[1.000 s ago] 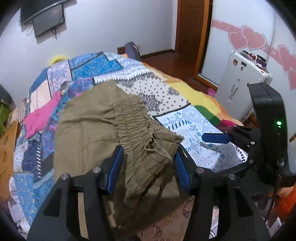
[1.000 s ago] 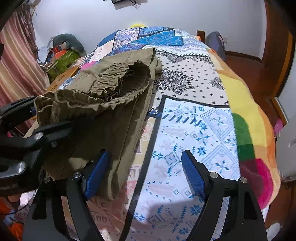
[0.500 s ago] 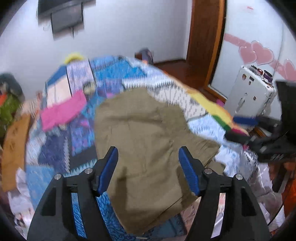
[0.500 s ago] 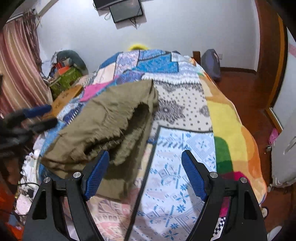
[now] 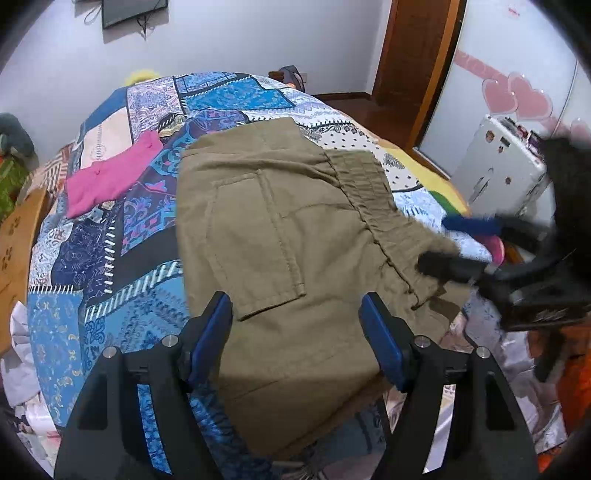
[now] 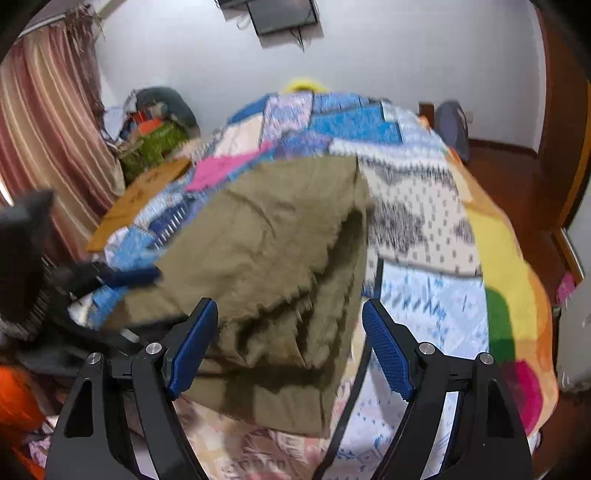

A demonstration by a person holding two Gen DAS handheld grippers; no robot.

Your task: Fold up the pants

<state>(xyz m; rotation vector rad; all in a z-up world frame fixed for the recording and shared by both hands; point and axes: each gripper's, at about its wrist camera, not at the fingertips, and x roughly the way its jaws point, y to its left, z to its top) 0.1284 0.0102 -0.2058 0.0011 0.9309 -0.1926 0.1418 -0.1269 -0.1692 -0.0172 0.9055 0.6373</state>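
Pants (image 5: 280,236): olive, folded, lying flat on the quilt; patch pocket facing up, gathered waistband toward the right edge of the bed
Pants, right view (image 6: 273,258): blurred; top layer over a bunched waistband edge, near end hanging over the bed edge
Left gripper (image 5: 295,332): wide open, blue pads apart, holding nothing, above the near part of the pants
Right gripper (image 6: 288,343): wide open, holding nothing, poised over the waistband end
Right gripper seen from left view (image 5: 476,243): blurred, at the waistband corner; cloth seems to reach between its fingers, contact impossible to tell
Left gripper seen from right view (image 6: 122,277): blurred, beside the left edge of the pants
Quilt (image 5: 110,266): patchwork, blue on the left, white, yellow and orange on the right
Pink cloth (image 5: 110,177): flat on the quilt, left of the pants, apart from them
Case (image 5: 506,166): white, beyond the right side of the bed
Screen (image 6: 284,14): on the far wall
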